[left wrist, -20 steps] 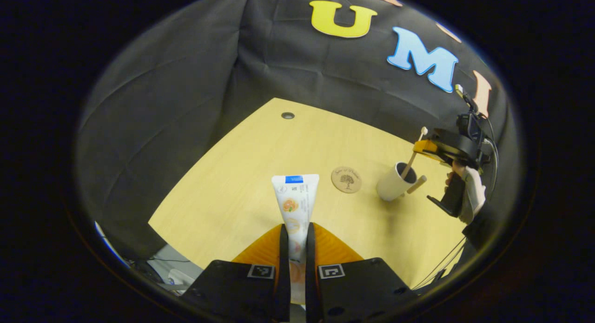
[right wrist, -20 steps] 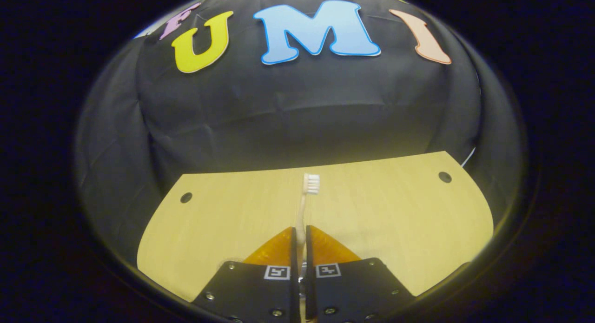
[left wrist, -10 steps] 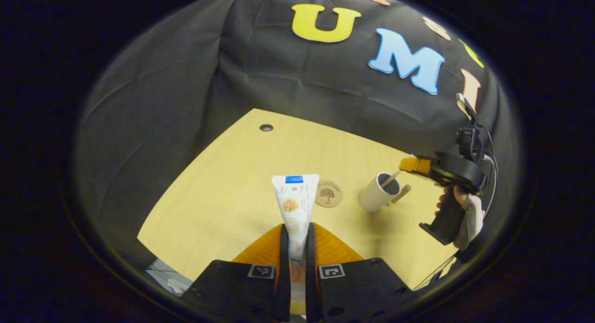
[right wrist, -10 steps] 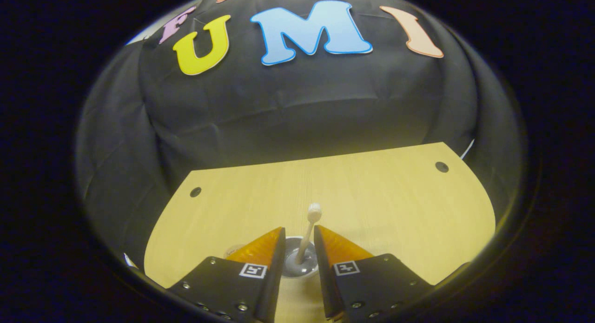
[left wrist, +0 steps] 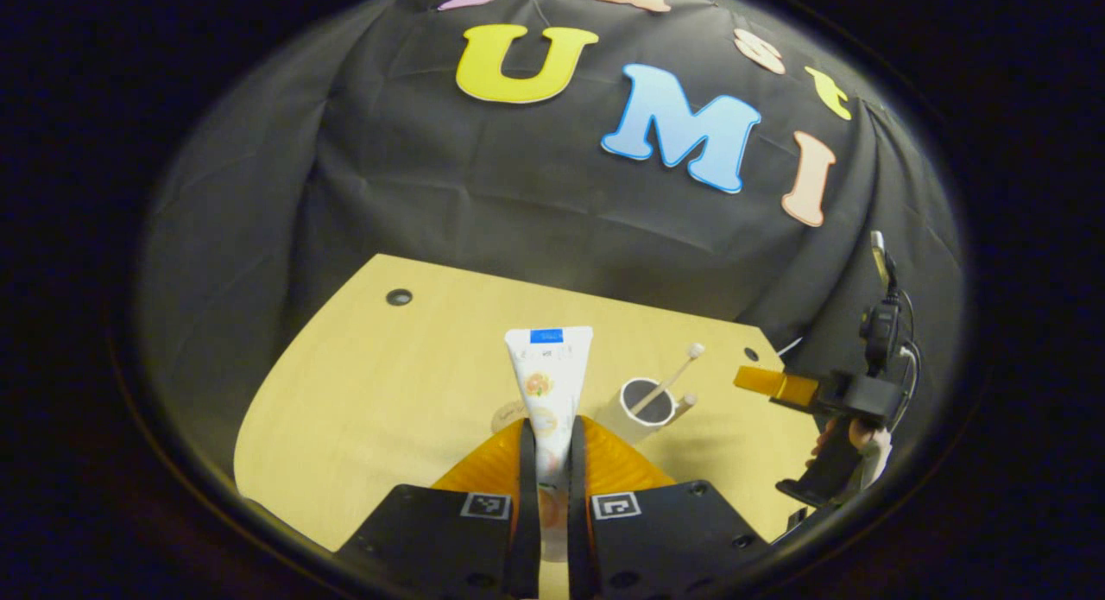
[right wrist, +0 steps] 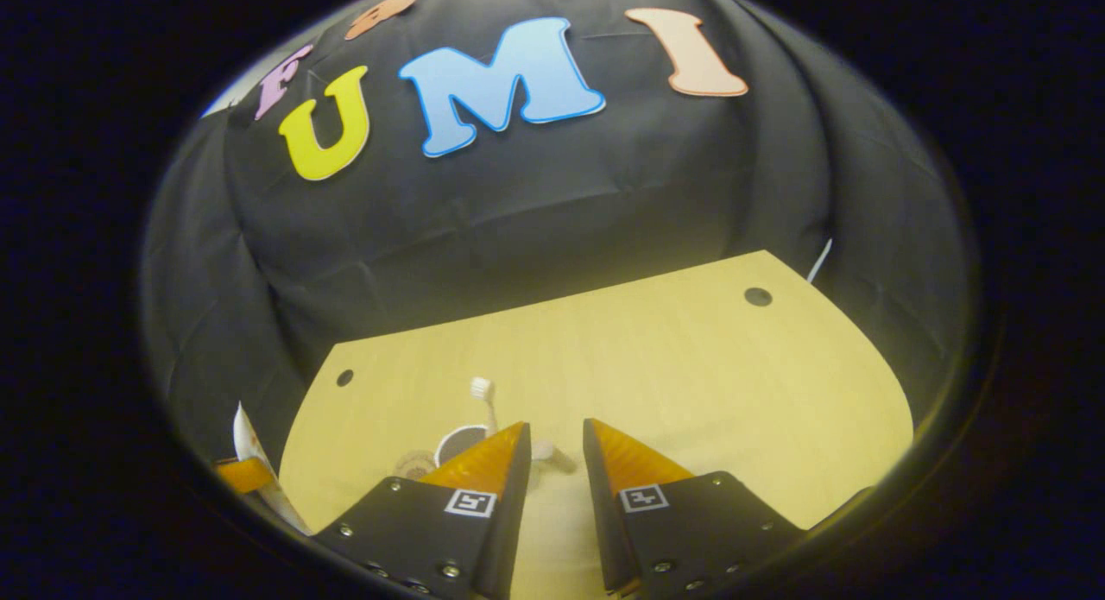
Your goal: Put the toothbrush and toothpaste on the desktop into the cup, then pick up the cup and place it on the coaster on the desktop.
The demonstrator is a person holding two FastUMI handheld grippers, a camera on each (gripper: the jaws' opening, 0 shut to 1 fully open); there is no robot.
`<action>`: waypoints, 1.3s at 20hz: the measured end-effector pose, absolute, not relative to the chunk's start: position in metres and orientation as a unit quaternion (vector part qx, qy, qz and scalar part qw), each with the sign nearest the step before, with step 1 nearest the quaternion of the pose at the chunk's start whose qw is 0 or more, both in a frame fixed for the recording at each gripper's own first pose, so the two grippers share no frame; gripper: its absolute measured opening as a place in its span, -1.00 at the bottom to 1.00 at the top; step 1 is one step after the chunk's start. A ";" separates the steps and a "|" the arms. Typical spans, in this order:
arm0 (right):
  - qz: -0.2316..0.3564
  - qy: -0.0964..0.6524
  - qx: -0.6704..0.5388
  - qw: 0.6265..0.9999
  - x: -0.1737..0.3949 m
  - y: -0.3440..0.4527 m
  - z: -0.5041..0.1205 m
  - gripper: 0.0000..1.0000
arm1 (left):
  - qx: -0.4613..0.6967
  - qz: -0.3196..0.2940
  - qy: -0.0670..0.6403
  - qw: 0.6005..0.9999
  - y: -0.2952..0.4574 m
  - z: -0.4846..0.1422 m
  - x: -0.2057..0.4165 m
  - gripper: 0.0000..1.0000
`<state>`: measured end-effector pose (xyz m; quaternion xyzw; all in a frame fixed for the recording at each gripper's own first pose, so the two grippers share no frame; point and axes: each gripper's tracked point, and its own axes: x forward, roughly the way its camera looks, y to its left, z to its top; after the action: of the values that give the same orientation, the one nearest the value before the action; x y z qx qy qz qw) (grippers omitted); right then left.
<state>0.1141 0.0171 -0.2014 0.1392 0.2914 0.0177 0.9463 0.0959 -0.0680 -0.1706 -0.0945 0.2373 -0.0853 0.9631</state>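
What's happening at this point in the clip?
A person is working two handheld claws over a wooden desktop. The left claw is shut on the toothpaste, holding it above the desktop near the cup. The toothbrush already stands in the cup, leaning on its rim. The right claw is open and empty, off to the cup's side. The coaster lies beside the cup, partly hidden behind the toothpaste. The cup is not on it yet.
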 end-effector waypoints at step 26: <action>-0.126 0.401 0.188 0.887 -0.016 -0.138 -0.277 -0.26 | -0.107 -0.162 0.216 0.957 -0.210 -0.229 0.275 -0.61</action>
<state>-0.0161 -0.1385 -0.2774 0.1882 0.4014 -0.1261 0.8874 0.2752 -0.2100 -0.2288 -0.1073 0.2164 -0.1616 0.9568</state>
